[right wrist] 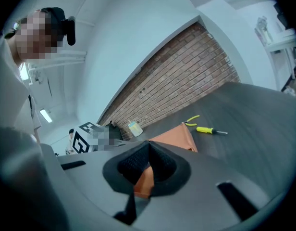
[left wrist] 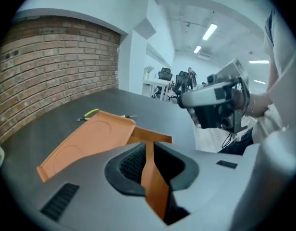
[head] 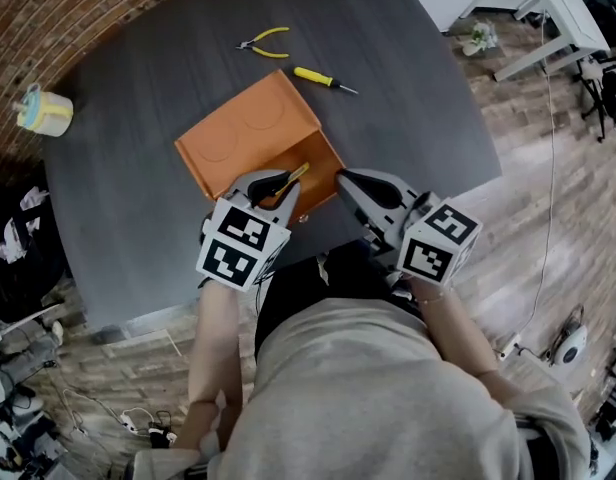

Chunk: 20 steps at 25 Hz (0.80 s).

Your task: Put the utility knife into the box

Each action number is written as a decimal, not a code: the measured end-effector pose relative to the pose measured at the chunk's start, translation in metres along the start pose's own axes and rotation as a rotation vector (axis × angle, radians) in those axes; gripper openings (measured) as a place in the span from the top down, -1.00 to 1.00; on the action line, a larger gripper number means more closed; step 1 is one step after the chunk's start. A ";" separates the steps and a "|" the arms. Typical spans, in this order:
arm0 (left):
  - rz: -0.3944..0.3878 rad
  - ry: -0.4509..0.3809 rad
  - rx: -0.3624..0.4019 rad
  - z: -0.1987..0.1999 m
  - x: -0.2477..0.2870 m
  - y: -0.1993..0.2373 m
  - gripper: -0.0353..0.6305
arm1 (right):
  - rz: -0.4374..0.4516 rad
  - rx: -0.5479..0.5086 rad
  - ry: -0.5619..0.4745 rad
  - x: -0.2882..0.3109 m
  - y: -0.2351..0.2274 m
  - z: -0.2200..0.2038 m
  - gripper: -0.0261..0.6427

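Observation:
The orange box (head: 246,120) lies open on the dark round table (head: 128,198), its lid folded back to the far left. Inside it, a yellow and black utility knife (head: 292,177) leans against the near wall. My left gripper (head: 271,190) is at the box's near left edge, shut on an orange flap (left wrist: 153,177) that runs between its jaws. At the near right corner my right gripper (head: 346,180) has its jaws closed on the orange box edge (right wrist: 144,183). In the left gripper view the lid (left wrist: 92,137) spreads to the left.
Yellow pliers (head: 264,42) and a yellow screwdriver (head: 323,78) lie on the table beyond the box. A small cup (head: 45,111) stands at the far left by the brick wall (head: 78,8). The table's near edge is right under the grippers.

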<state>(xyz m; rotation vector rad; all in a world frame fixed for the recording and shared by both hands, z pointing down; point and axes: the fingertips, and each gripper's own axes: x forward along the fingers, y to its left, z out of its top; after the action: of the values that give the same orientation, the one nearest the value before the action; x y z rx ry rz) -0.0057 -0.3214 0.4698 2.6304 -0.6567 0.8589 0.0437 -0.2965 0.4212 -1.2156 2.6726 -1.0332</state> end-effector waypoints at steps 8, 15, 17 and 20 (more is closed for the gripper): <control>0.055 -0.280 -0.089 0.048 -0.060 0.004 0.78 | 0.045 -0.097 -0.016 0.009 0.022 0.032 0.91; 0.147 -0.504 -0.192 0.073 -0.110 0.015 0.82 | 0.132 -0.179 -0.021 0.025 0.047 0.055 0.91; 0.173 -0.548 -0.229 0.074 -0.119 0.020 0.82 | 0.149 -0.211 -0.022 0.028 0.055 0.059 0.91; 0.224 -0.595 -0.270 0.072 -0.131 0.030 0.82 | 0.165 -0.245 -0.024 0.036 0.063 0.064 0.91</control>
<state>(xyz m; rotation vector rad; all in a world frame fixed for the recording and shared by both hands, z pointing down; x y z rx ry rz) -0.0801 -0.3330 0.3378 2.5788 -1.1361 0.0006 -0.0047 -0.3267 0.3430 -1.0070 2.8878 -0.6817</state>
